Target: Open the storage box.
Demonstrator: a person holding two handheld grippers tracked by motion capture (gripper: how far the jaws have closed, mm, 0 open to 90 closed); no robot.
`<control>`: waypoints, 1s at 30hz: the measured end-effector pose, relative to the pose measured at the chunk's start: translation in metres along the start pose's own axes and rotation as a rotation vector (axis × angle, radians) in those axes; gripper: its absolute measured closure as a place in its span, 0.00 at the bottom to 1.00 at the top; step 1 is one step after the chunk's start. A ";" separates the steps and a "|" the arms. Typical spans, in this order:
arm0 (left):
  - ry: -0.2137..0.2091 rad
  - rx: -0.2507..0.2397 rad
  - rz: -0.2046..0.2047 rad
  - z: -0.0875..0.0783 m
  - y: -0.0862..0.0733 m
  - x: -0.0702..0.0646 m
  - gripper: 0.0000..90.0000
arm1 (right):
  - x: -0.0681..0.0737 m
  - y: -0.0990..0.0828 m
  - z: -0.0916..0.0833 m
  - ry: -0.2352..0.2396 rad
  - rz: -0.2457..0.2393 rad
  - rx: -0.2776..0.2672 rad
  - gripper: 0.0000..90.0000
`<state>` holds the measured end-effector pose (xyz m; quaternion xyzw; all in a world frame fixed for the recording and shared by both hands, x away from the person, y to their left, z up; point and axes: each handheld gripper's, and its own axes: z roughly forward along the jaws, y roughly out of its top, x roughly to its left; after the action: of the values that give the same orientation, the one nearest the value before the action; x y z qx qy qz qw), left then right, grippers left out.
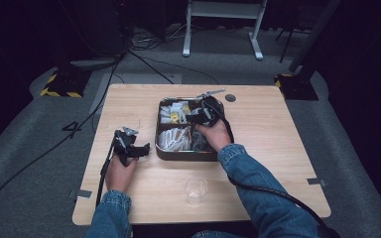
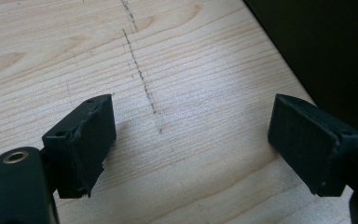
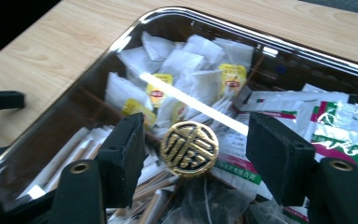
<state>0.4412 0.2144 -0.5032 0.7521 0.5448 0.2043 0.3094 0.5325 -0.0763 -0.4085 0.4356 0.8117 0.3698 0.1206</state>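
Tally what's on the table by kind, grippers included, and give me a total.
Grippers: 2, the left gripper and the right gripper
Lidded box of tea bags and sachets: 1
Round gold knob on the lid: 1
Clear plastic cup: 1
Total: 5

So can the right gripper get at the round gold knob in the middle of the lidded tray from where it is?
Probably yes: the right gripper has open jaws on either side of the round gold knob, with nothing between pads and knob.
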 end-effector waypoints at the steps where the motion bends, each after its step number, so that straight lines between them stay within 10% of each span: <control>1: 0.000 0.000 0.000 0.000 0.000 0.000 0.17 | -0.002 -0.002 0.004 -0.016 0.014 0.006 0.43; 30: 0.007 -0.002 -0.007 0.001 0.001 0.000 0.17 | 0.017 -0.008 0.025 -0.114 -0.065 0.066 0.64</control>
<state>0.4424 0.2137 -0.5034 0.7491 0.5484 0.2065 0.3090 0.5307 -0.0532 -0.4298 0.4333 0.8290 0.3131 0.1643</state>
